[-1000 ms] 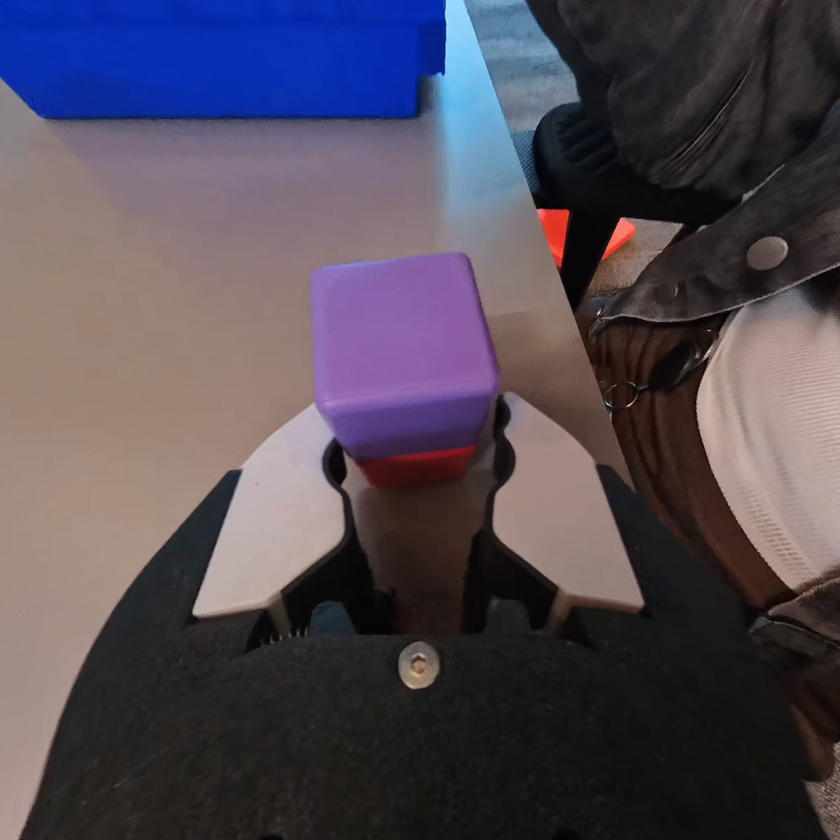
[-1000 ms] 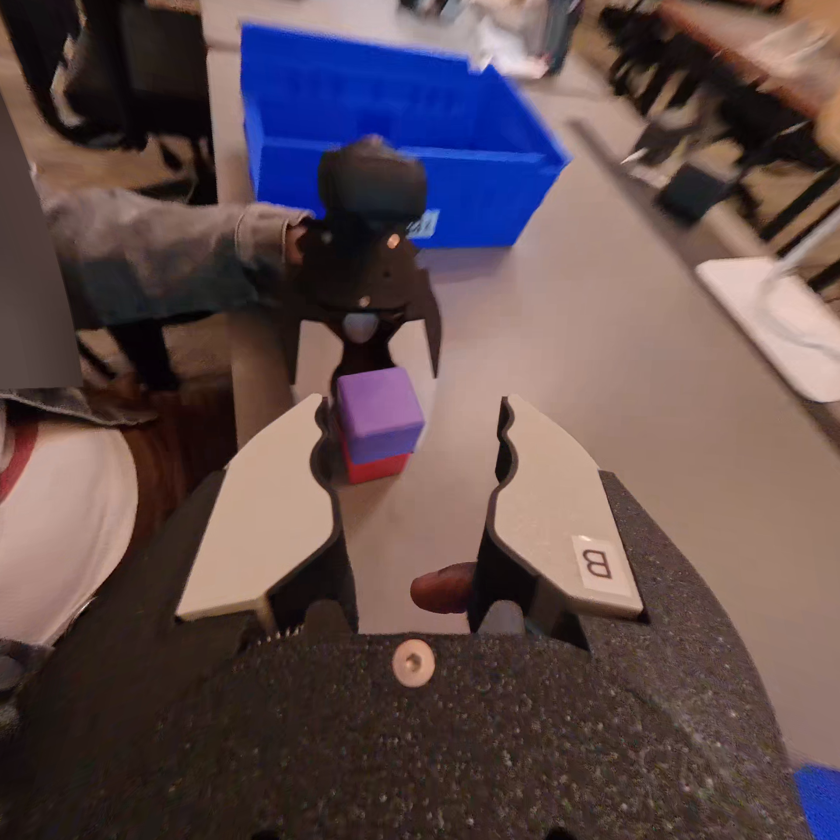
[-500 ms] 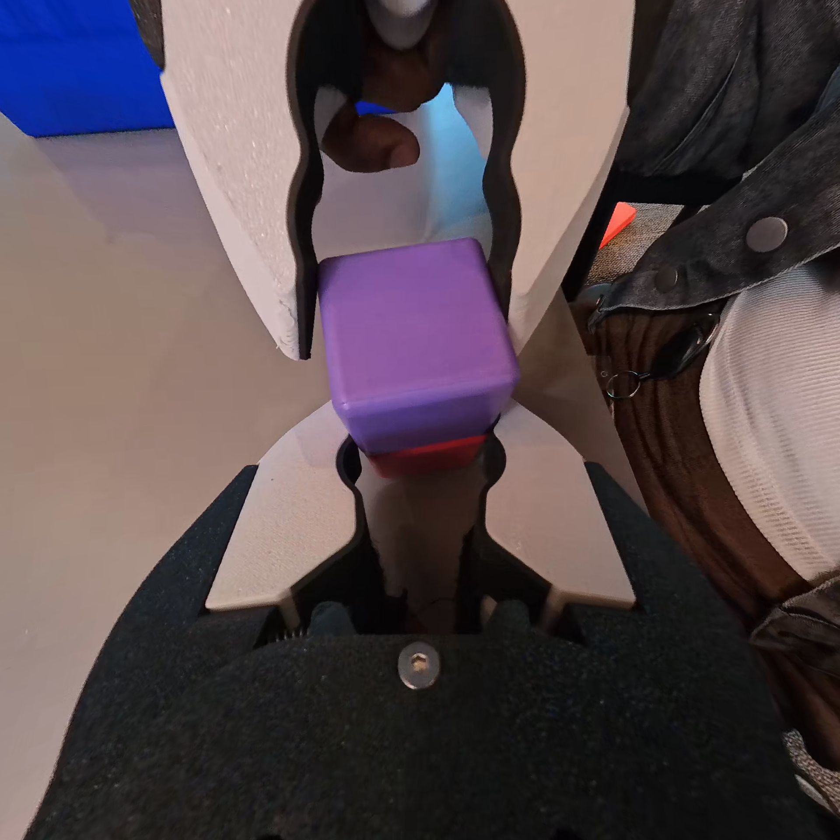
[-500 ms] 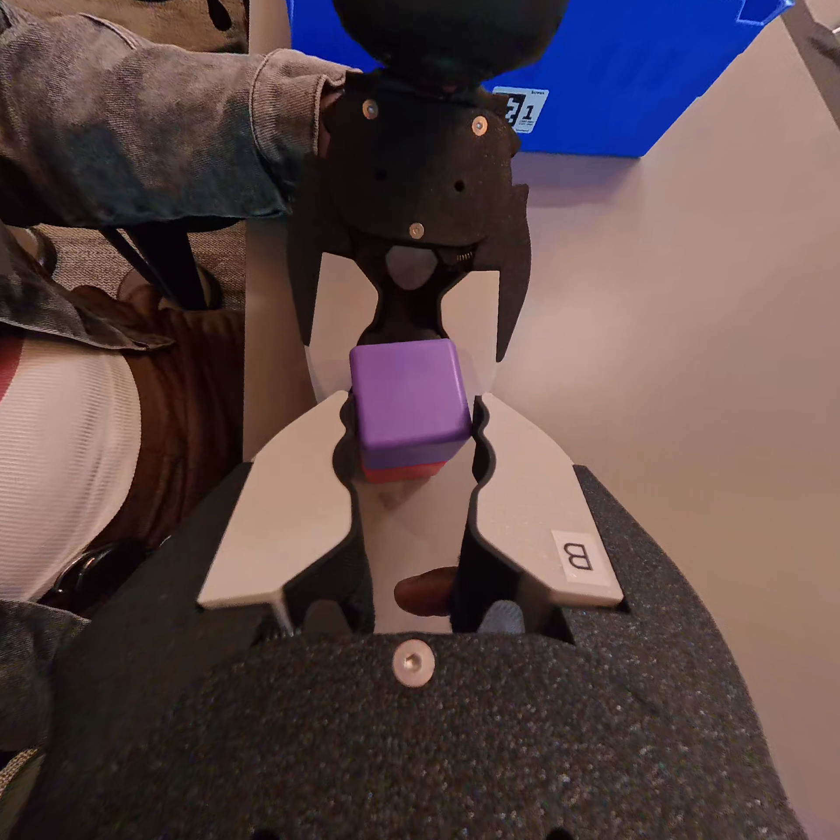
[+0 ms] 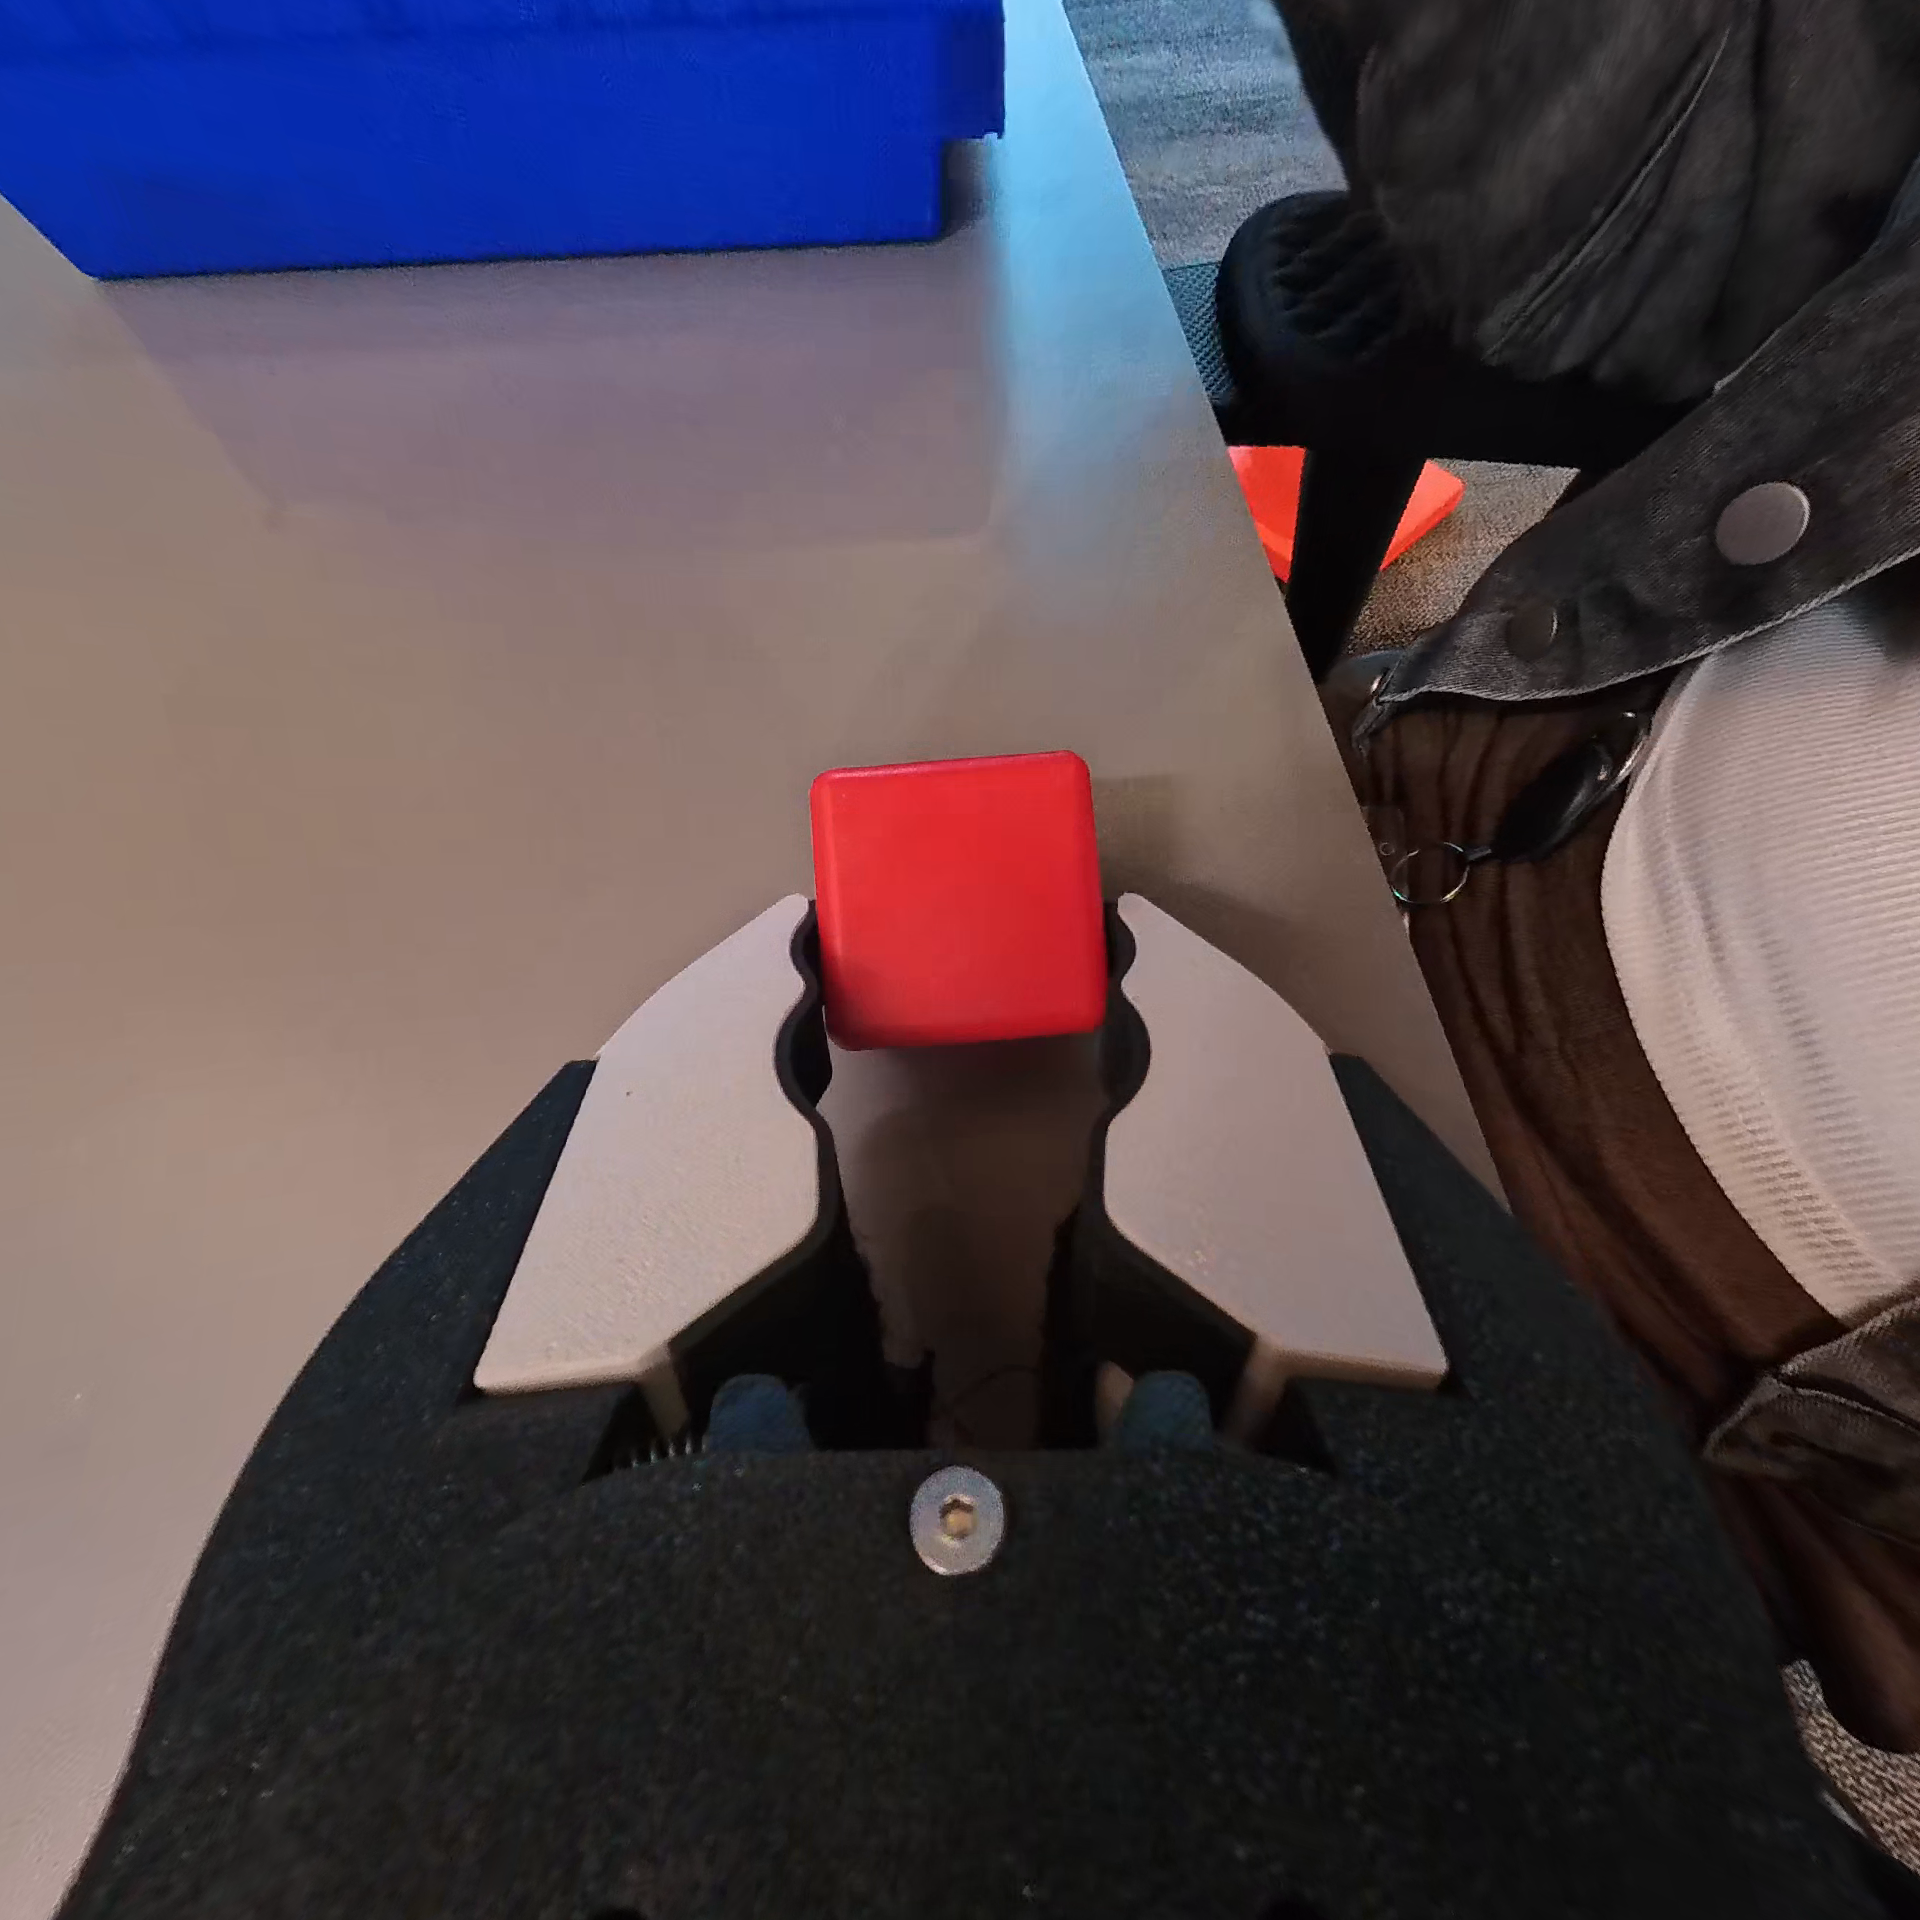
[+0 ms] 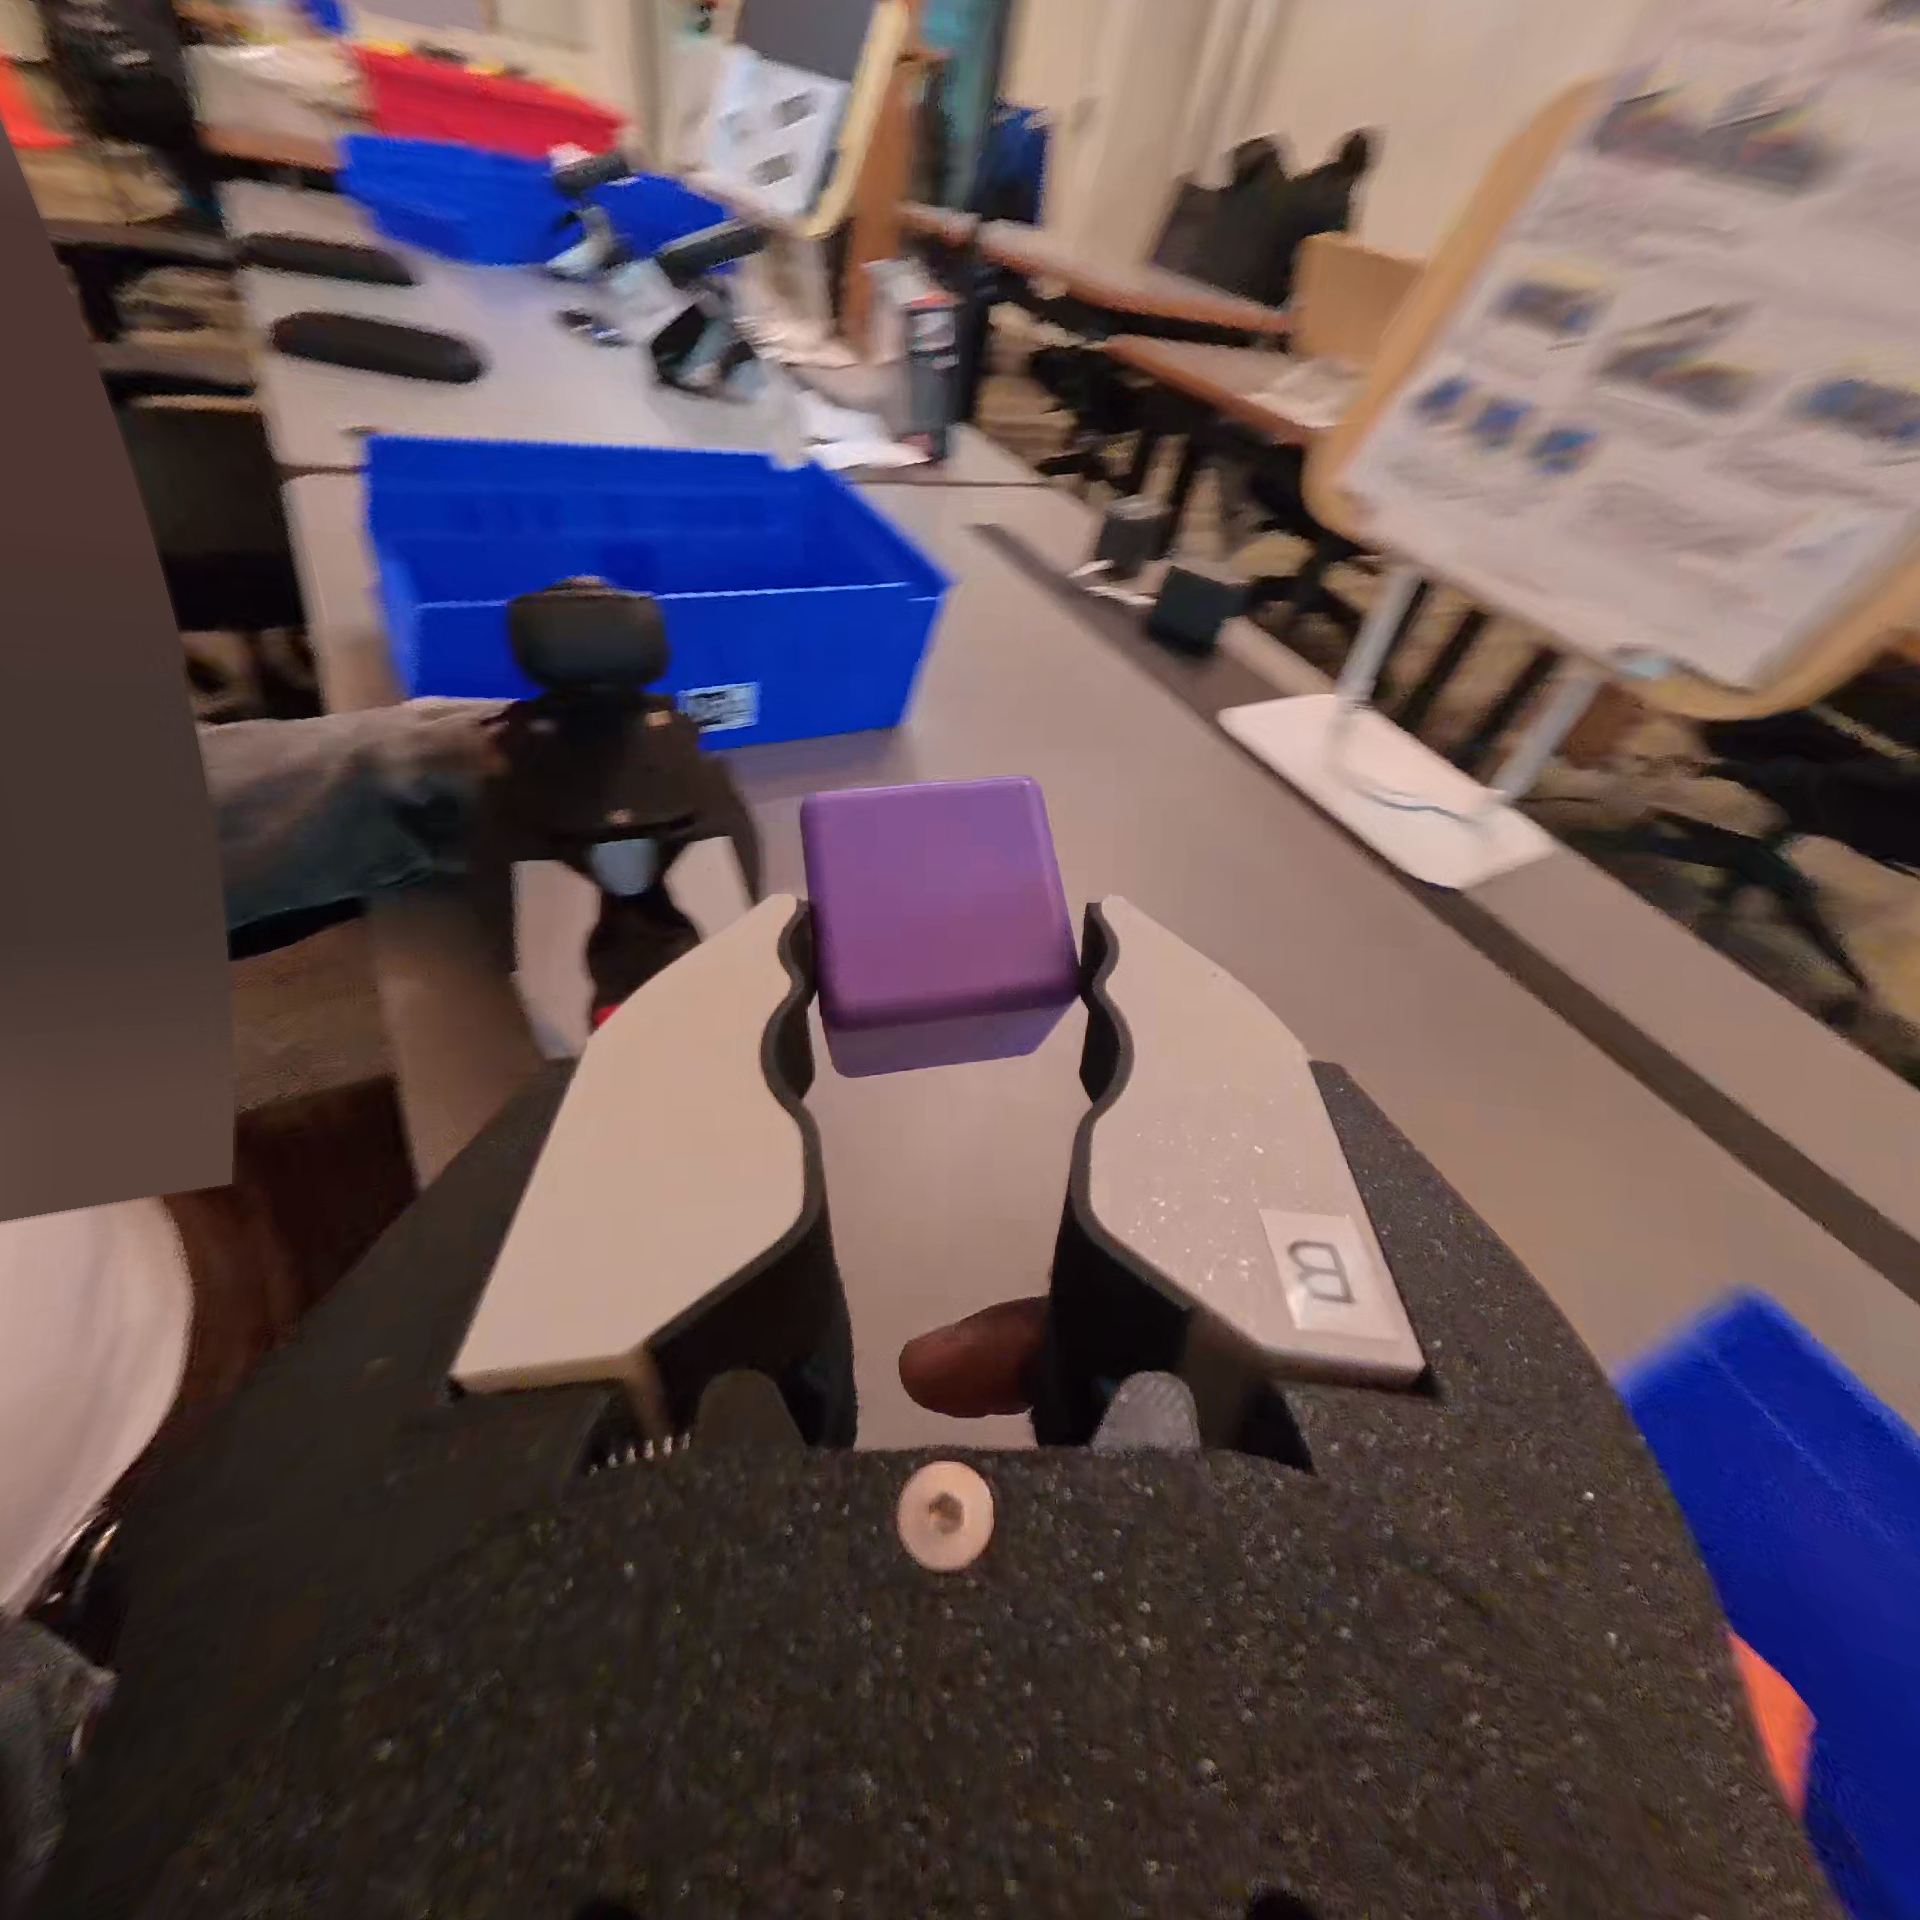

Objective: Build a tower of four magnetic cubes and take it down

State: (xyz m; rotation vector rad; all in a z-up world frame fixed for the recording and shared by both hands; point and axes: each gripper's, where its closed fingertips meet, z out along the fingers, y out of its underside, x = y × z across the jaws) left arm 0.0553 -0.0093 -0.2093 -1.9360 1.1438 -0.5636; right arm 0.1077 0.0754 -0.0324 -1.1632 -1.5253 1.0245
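In the left wrist view my left gripper (image 5: pixel 961 914) is shut on a red cube (image 5: pixel 956 899) that rests on the grey table (image 5: pixel 468 623) near its right edge. Both pads press the cube's sides. In the right wrist view my right gripper (image 6: pixel 940 925) is shut on a purple cube (image 6: pixel 935 914) and holds it in the air above the table. The left gripper (image 6: pixel 623 790) shows there at the left, low on the table, with a sliver of the red cube (image 6: pixel 601 1013) below it.
A blue bin (image 5: pixel 468 114) stands at the far end of the table; it also shows in the right wrist view (image 6: pixel 644 582). A person sits at the table's right edge (image 5: pixel 1714 935). A white stand base (image 6: pixel 1382 779) lies at the right. Another blue bin (image 6: pixel 1787 1538) is at the lower right. Across from one pair of fingers to the other is roughly 20 centimeters.
Both grippers closed on the two-cube stack, the left on the red cube, the right on the purple one. The right gripper then pulled the purple cube off the red one and lifted it away.
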